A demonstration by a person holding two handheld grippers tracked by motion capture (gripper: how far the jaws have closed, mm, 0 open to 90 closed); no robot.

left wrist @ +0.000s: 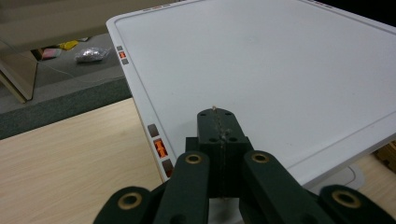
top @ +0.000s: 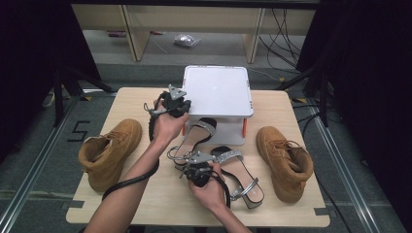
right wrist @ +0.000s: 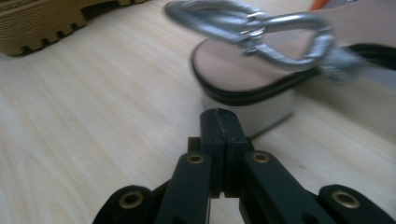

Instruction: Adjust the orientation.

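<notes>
Sandals: 2 lie mid-desk (top: 145, 194), the near sandal (top: 241, 177) just beside the right tongs (right wrist: 219, 122), the far sandal (top: 197, 133) against the white box (top: 217, 91). Left tongs (left wrist: 219, 122) hover over the lid. Both are clenched, holding nothing. Open the right tongs before reaching; the heel strap looks the surest grip.

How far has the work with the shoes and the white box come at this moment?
Nothing looks packed yet: the white box is lidded, and both sandals and both tan boots lie on the table. In hand: the left gripper, shut and empty, hovers at the lid; the right gripper, shut and empty, points at a sandal heel. All four shoes remain untouched.
</notes>
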